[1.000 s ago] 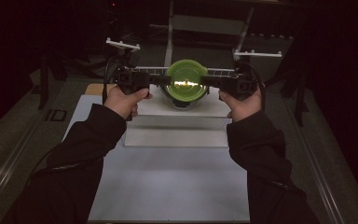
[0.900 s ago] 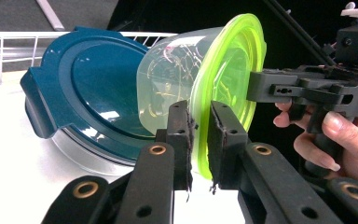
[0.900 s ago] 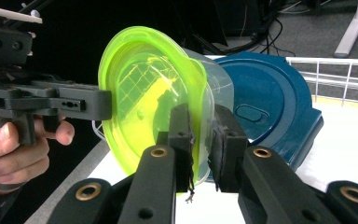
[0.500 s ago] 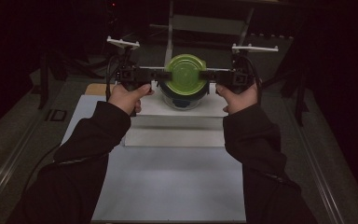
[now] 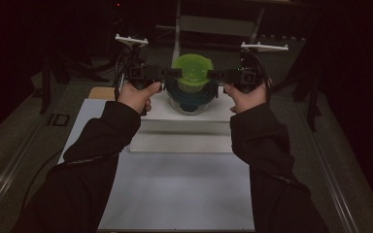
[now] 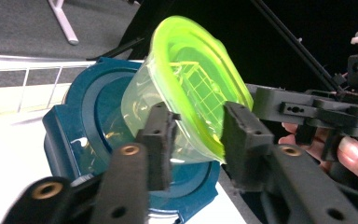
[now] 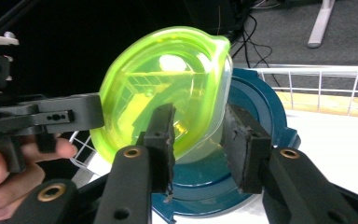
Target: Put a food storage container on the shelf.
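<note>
Danger of a topple. High view: green tub (image 5: 193, 73) atop blue container (image 5: 192, 101) on white block (image 5: 194, 114), flanked by left gripper (image 5: 175, 74) and right gripper (image 5: 214, 75).

Left gripper view: left gripper (image 6: 196, 126) just opening, spread loosely around the tilted green tub (image 6: 191, 88), no pinch.

Right gripper view: right gripper (image 7: 198, 126) likewise just opening, rim between, unpressed. Could slide off the blue container (image 7: 261, 107) if unseated.

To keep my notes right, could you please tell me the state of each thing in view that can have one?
left gripper: open, jaws just been opening, astride the green container's rim.
right gripper: open, jaws just been opening, astride the rim on the opposite side.
green container: sits in the blue container, between both grippers' jaws.
blue container: stands on the white block, with the green container in it.
</note>
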The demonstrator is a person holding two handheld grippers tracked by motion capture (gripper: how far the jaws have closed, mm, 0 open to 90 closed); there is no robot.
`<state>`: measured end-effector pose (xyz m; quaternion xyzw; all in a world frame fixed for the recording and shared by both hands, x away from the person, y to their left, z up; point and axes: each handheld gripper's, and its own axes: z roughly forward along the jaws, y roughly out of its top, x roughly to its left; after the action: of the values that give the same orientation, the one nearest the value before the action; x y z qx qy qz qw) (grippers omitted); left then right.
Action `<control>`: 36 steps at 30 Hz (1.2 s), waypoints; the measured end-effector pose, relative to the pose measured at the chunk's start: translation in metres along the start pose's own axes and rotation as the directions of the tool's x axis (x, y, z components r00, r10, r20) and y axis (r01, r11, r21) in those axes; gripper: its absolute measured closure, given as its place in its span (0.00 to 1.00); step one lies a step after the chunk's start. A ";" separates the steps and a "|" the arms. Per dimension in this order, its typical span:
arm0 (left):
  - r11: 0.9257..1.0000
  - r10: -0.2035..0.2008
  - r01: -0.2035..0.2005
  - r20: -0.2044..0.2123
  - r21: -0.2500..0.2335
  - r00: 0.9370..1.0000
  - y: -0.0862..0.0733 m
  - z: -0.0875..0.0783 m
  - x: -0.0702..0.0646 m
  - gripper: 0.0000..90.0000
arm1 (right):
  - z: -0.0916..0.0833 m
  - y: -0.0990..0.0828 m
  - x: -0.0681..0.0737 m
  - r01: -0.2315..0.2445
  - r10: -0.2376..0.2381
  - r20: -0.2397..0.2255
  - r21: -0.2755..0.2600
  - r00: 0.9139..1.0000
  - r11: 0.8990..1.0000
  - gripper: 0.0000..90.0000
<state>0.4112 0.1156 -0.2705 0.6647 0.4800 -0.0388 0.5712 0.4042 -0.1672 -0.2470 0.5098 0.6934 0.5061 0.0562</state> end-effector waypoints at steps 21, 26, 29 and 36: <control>0.981 0.167 -0.157 0.087 -0.114 0.982 -0.012 -0.020 -0.003 0.10 | -0.006 -0.003 0.009 0.087 -0.089 -0.073 -0.032 0.993 0.996 0.25; 0.970 0.224 -0.214 0.077 -0.117 0.972 -0.025 -0.026 -0.012 0.00 | -0.008 -0.012 0.014 0.115 -0.117 -0.106 -0.027 0.987 0.993 0.24; 0.965 0.240 -0.232 0.055 -0.124 0.969 -0.034 -0.030 -0.016 0.00 | -0.009 -0.016 0.016 0.124 -0.126 -0.109 -0.025 0.986 0.992 0.24; 0.959 0.262 -0.253 0.065 -0.129 0.963 -0.053 -0.042 -0.018 0.00 | -0.018 -0.026 0.017 0.155 -0.159 -0.107 -0.043 0.981 0.987 0.24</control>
<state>0.3444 0.1321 -0.2833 0.6841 0.3672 0.0377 0.6291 0.3685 -0.1650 -0.2512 0.4238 0.7247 0.5392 0.0665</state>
